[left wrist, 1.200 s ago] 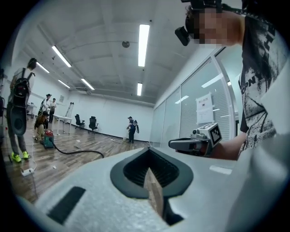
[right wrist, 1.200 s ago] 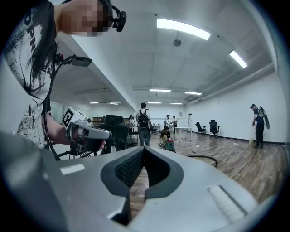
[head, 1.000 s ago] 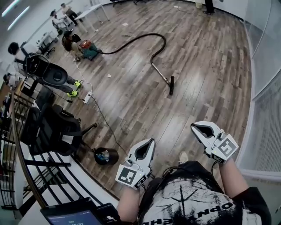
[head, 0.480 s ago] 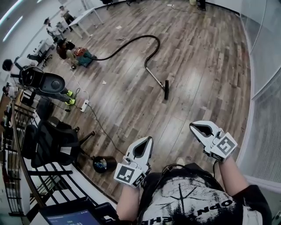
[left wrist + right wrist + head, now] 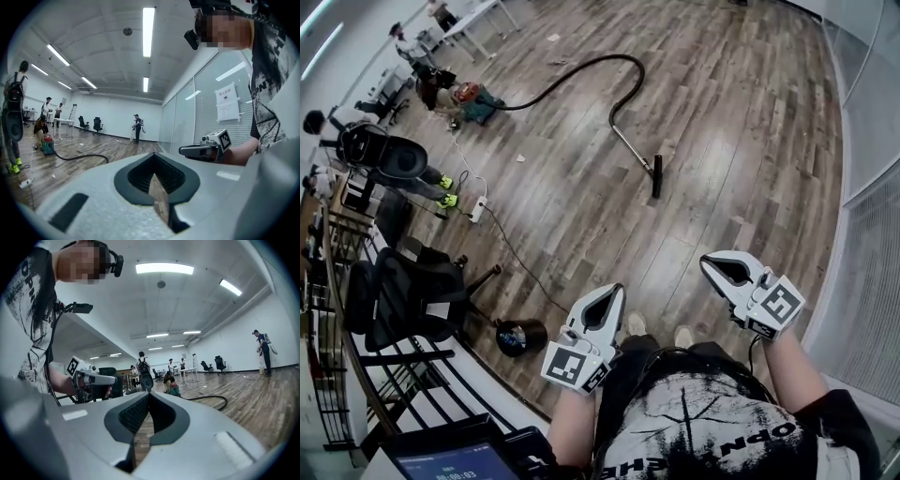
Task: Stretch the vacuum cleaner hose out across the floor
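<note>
The black vacuum hose (image 5: 581, 70) lies in a curve on the wood floor far ahead. It runs from the red and teal vacuum body (image 5: 473, 98) round to a metal wand and the floor head (image 5: 656, 176). My left gripper (image 5: 617, 289) and right gripper (image 5: 710, 262) are held in front of my chest, well short of the hose, both shut with nothing between their jaws. The left gripper view looks over its shut jaws to the hose (image 5: 79, 158) and vacuum body (image 5: 47, 146). In the right gripper view the hose (image 5: 211, 399) lies far beyond the shut jaws.
A black office chair (image 5: 412, 291), a round black bin (image 5: 520, 336) and a power strip (image 5: 476, 211) with its cord lie at my left. A person with a backpack (image 5: 389, 159) stands near them, and another crouches by the vacuum. A glass wall (image 5: 872, 141) runs along the right.
I have moved forward over the floor with both grippers, which stay shut and side by side. My shoes now show below them. The hose lies as before.
</note>
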`<state>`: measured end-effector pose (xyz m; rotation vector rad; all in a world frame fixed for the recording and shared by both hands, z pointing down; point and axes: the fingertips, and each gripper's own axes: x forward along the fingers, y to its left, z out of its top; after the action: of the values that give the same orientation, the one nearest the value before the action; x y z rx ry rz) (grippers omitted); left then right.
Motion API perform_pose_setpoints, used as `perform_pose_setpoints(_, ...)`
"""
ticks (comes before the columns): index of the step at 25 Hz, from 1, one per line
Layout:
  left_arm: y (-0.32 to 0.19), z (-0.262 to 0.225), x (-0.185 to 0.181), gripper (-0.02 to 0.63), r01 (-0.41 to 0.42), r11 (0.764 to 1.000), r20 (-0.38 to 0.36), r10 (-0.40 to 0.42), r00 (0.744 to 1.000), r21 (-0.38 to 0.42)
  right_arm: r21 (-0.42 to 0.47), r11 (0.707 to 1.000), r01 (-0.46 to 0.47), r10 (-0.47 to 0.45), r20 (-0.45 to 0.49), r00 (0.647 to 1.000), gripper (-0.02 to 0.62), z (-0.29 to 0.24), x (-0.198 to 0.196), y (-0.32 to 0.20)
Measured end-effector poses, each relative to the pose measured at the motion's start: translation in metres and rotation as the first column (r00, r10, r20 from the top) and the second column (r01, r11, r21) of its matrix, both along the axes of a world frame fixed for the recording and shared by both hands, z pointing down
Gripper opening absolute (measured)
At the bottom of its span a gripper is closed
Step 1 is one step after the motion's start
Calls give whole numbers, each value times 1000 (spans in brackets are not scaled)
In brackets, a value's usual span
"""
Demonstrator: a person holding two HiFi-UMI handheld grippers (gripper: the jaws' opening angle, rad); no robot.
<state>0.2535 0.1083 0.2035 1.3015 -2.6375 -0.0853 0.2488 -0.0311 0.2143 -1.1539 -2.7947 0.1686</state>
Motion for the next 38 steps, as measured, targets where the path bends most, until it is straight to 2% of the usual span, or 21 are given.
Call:
perform_pose_setpoints(5, 0, 10, -31, 0, -22, 1000, -23, 22, 999, 15, -31, 999, -21, 21, -7, 1000, 6, -1, -34, 8)
perform_pose_setpoints(6, 0, 10, -35, 0, -30, 999, -18, 31, 999, 19, -6, 1000, -24, 24, 16, 1000, 6, -4, -38, 11)
perform_pose_setpoints(9, 0, 8, -51, 0, -62, 998, 6, 62, 998, 28, 152, 987, -51, 26, 167, 986, 6, -7, -52, 20)
perform_pose_setpoints(10, 2, 7, -61, 0, -72, 997, 11, 71, 997, 27, 170, 983, -61, 30, 181, 983, 6, -9, -61, 23)
perform_pose_setpoints(17, 46, -2, -150, 0, -125, 992, 34, 124, 992, 21, 196, 975, -105, 72, 170, 983, 6, -18, -139, 62)
perform_pose_setpoints(23, 77, 0, -189, 0, -147, 989, 47, 146, 988, 18, 191, 974, -125, 94, 167, 981, 6, -17, -174, 94)
perform_pose_setpoints(28, 122, 2, -247, 0, -151, 988, 46, 149, 988, 38, 221, 966, -130, 101, 138, 985, 6, -10, -229, 140)
perform_pose_setpoints(32, 131, -2, -260, -1, -164, 985, 76, 161, 984, 45, 283, 950, -129, 77, 189, 979, 6, -11, -243, 164)
perform_pose_setpoints(38, 139, -6, -273, 0, -149, 988, 110, 145, 983, 30, 272, 957, -97, 43, 198, 979, 6, -22, -262, 175)
